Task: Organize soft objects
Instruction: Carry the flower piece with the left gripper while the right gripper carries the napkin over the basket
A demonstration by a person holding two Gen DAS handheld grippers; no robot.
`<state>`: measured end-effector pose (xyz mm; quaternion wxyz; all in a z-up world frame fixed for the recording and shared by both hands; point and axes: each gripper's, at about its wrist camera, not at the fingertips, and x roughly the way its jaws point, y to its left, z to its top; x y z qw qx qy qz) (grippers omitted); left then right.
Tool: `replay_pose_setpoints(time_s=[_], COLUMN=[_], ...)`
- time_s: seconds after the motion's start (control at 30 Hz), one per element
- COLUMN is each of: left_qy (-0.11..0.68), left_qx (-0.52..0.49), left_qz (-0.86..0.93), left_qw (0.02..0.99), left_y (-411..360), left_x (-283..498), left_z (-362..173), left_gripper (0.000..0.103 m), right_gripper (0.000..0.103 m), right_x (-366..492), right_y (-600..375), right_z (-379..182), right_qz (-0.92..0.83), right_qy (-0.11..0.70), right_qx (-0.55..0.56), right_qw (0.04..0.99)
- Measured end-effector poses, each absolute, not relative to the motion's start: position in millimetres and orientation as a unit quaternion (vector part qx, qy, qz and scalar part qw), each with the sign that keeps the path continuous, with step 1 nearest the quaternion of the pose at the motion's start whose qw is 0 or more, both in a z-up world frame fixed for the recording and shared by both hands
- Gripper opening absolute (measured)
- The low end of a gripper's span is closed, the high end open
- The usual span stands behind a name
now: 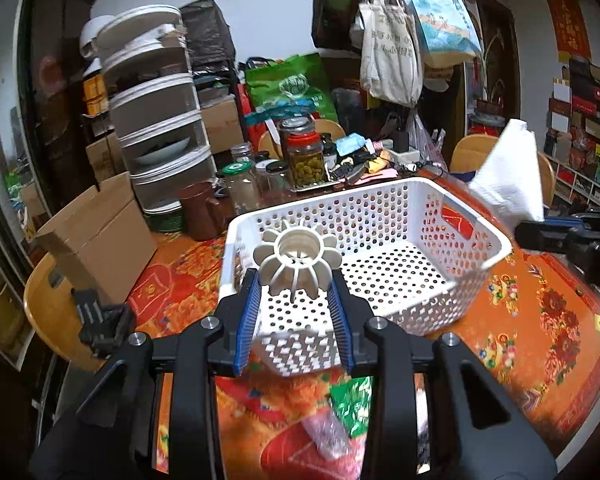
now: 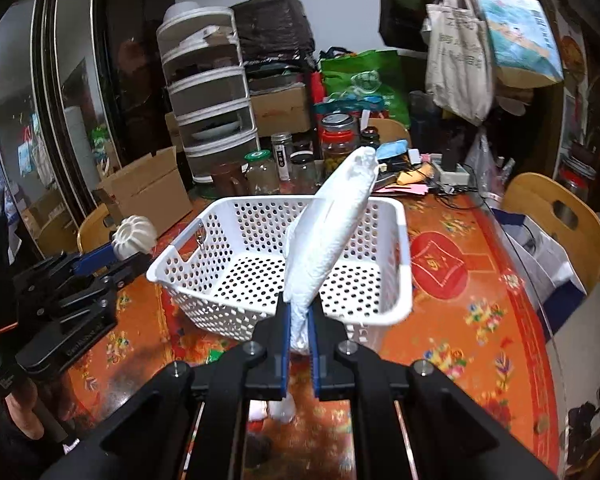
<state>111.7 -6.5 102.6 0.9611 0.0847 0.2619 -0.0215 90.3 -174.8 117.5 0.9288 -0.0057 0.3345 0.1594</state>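
A white perforated basket stands empty on the orange patterned table; it also shows in the right wrist view. My left gripper is shut on a cream ribbed ring-shaped soft object, held above the basket's near left corner; it shows in the right wrist view at the left. My right gripper is shut on a white soft packet, held upright over the basket's near rim. The packet shows in the left wrist view at the right.
Jars, a brown jug, a stacked drawer unit and cardboard boxes crowd the far and left side. Wooden chairs stand around the table. Green and pink wrappers lie below my left gripper.
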Motion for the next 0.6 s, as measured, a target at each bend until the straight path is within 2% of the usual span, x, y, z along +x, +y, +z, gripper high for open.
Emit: replay_pose_setpoints(time_s=[0.33, 0.6], left_qy=[0.403, 0.443], left_qx=[0.078, 0.068], left_qz=[-0.044, -0.042], left_qw=[0.911, 0.893], left_y=[-26, -18], left_x=[236, 262], left_z=[65, 37], left_gripper=[0.032, 0.032], right_gripper=[0.006, 0.006], right_x=[181, 214], right_y=[-153, -144], right_z=[85, 65], right_qz=[0.162, 0.155], right_qy=[0.432, 0.467], right_qx=[-0.011, -0.023], right_qw=[0.887, 0.87])
